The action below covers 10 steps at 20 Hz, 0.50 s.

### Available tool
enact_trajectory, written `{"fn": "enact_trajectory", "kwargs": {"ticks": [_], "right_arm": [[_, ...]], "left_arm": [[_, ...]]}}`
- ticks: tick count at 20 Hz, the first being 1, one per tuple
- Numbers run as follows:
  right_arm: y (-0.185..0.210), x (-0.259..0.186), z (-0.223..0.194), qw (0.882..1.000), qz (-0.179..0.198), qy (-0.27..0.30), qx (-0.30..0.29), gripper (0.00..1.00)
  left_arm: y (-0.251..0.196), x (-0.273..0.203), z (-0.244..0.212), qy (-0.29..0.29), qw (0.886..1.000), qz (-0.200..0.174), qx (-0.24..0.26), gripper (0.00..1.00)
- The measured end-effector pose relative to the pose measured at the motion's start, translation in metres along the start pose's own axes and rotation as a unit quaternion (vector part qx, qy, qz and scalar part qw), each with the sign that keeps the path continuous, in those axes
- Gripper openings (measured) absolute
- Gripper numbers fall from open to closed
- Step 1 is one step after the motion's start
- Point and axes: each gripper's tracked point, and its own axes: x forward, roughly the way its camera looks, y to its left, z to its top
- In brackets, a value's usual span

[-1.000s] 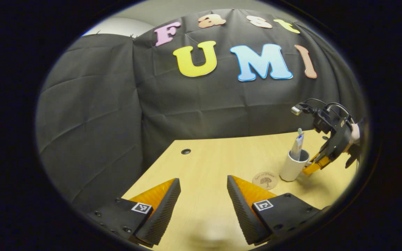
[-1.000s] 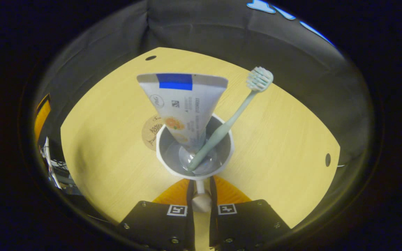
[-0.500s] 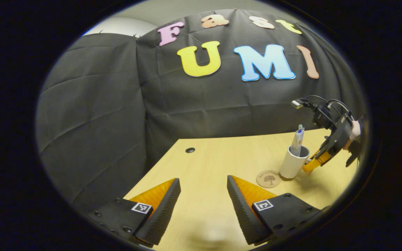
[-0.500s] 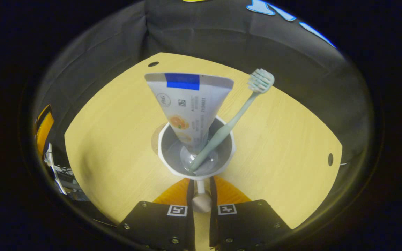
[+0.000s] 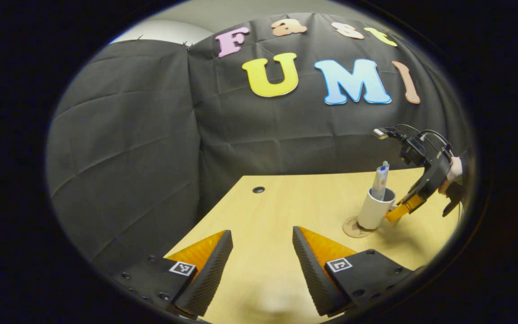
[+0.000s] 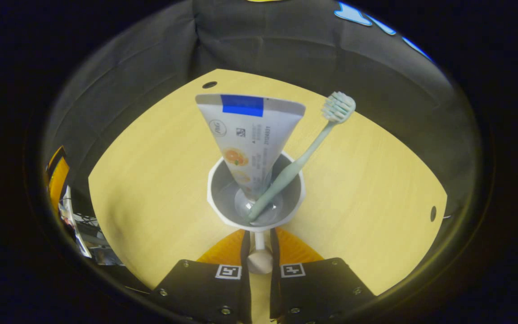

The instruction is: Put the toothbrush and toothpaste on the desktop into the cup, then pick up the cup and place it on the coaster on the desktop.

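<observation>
Our right gripper point(image 6: 259, 256), clamped on the cup point(image 6: 256, 191) handle, has carried it over the coaster point(image 5: 353, 227), now hidden beneath; lowering remains. Left gripper point(image 5: 262, 265) gapes, empty.

Glossy white cup point(image 6: 223, 211); matt wood-grain desktop point(image 6: 151, 180) (cloth wall point(image 5: 128, 135) creased).

The toothpaste tube point(image 6: 250, 135), standing in a cup point(image 6: 255, 222), carries a round logo, a small square code and lines of fine print, all too small to read. Square black-and-white coded markers sit on the left tongs point(image 5: 259, 265) and the right tongs point(image 6: 259, 252); they bear no legible words.
</observation>
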Motion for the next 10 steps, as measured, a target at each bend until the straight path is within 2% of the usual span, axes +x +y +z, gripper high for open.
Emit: {"fn": "enact_trajectory", "kwargs": {"ticks": [6, 7, 10], "right_arm": [[0.011, 0.003, 0.007, 1.000, 0.005, 0.005, -0.011, 0.17], [0.012, 0.003, 0.007, 1.000, 0.006, 0.007, -0.012, 0.17], [0.011, 0.002, 0.006, 1.000, 0.007, 0.015, -0.022, 0.17]], "left_arm": [[0.022, -0.008, -0.007, 0.002, 1.000, 0.018, -0.008, 0.90], [0.023, -0.008, -0.007, 0.003, 1.000, 0.021, -0.009, 0.87], [0.029, -0.008, -0.007, 0.003, 1.000, 0.027, -0.013, 0.90]]}}
